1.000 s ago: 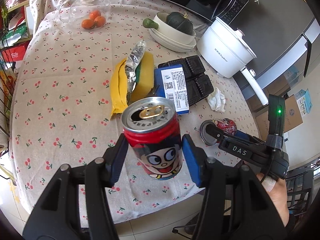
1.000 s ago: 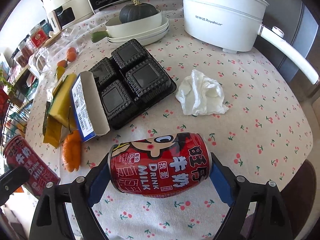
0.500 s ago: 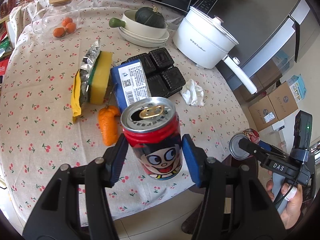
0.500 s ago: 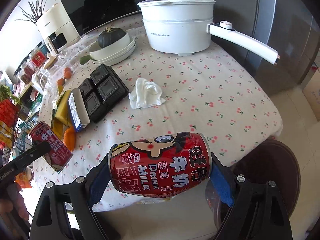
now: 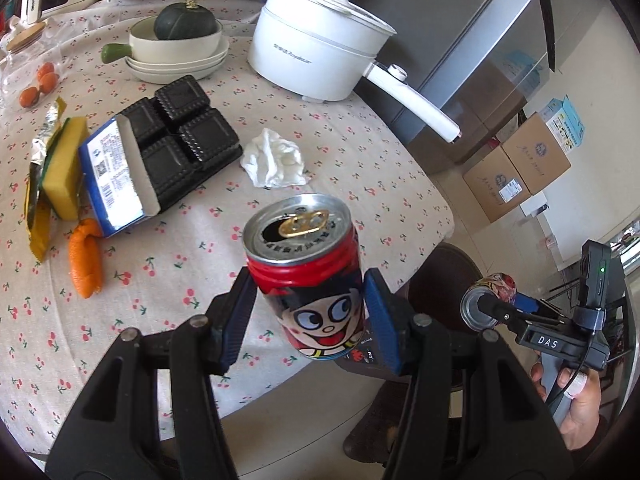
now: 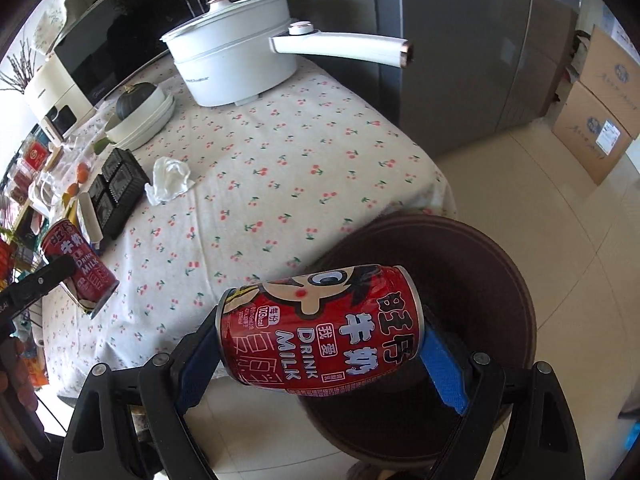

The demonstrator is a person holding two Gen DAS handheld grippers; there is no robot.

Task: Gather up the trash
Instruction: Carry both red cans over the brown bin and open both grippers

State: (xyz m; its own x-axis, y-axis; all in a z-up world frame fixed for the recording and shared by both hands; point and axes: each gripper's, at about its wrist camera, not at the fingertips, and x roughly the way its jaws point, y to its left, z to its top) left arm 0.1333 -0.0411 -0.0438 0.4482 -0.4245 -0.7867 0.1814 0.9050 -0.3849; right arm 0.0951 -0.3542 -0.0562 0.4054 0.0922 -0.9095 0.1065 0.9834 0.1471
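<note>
Fingers (image 5: 240, 312) of both grippers clamp milk cans (image 5: 308, 276) beside cherry-print tablecloth (image 6: 280, 168); fridge (image 6: 460, 40) behind.

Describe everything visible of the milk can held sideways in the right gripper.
The sideways can is red printed metal with a cartoon face, white Chinese lettering and "DRINK MILK". It lies roughly level, tilted slightly, clamped end to end by the right gripper, one blue-padded jaw on each end. It hangs in the air past the table edge, above a dark brown round bin. Its side looks slightly dented. From the left wrist view only its silver end shows. Nothing but the jaws touches it.
</note>
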